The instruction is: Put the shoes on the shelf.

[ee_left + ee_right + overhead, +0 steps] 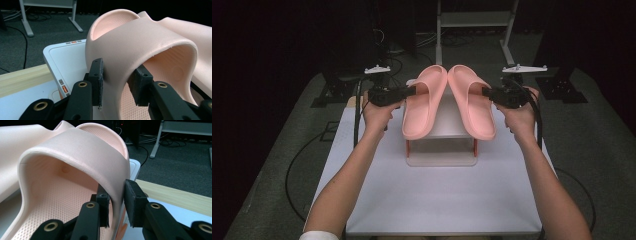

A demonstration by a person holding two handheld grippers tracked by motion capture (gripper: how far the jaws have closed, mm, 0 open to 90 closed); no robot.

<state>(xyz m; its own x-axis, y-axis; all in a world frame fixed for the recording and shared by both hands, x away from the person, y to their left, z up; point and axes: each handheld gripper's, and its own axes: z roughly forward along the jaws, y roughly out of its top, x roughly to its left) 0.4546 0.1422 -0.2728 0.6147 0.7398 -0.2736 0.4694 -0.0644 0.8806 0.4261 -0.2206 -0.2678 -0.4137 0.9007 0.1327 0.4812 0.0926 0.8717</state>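
Observation:
Two pink foam slippers lie side by side over a small white rack (441, 158), heels apart and toes nearly meeting at the far end. My left gripper (408, 92) is shut on the outer side of the left slipper's (424, 105) strap. In the left gripper view the pads (98, 75) pinch the strap wall of that slipper (140, 42). My right gripper (486, 91) is shut on the outer side of the right slipper's (473, 105) strap. The right gripper view shows its pads (133, 197) squeezing the strap of this slipper (82, 152). Whether the soles rest on the rack is unclear.
The rack has orange legs and stands at the far middle of the white table (437, 200). A wooden strip (22, 77) runs along the table's far edge. Beyond it are grey carpet, cables and a white metal frame (472, 20). Dark stands flank the table.

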